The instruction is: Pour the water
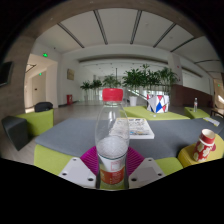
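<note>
A clear plastic bottle (112,148) with a red-and-white label and a whitish fill stands upright between my fingers. My gripper (112,172) is shut on the bottle; the magenta pads (90,158) press against its lower body on both sides. A red mug with a white figure (204,146) stands on the table to the right, beyond my right finger. The bottle's base is hidden behind the fingers.
The grey table (70,132) has yellow-green mats along its edges. A magazine (136,127) lies just beyond the bottle. A patterned box (158,102) and a red chair (113,96) sit further off, with potted plants (140,78) behind.
</note>
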Demonstrator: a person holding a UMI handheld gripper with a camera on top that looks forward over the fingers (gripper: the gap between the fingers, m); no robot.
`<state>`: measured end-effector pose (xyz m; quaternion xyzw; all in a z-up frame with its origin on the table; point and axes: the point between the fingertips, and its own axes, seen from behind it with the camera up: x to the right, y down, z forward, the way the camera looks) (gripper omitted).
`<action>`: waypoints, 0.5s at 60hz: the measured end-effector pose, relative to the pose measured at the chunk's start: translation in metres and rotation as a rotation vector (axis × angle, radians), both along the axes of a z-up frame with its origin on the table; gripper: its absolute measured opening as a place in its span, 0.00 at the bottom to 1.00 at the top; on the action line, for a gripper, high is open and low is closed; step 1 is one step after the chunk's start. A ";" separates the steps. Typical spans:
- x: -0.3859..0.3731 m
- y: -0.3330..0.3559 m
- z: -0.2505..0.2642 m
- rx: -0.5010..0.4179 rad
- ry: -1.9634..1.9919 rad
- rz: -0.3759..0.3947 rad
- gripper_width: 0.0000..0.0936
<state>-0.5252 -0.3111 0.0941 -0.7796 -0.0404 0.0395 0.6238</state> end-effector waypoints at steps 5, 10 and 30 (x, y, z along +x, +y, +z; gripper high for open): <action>-0.002 -0.011 0.030 0.021 0.091 0.029 0.34; 0.006 -0.021 0.072 0.059 0.239 0.072 0.33; 0.080 -0.065 0.213 -0.030 1.416 0.327 0.33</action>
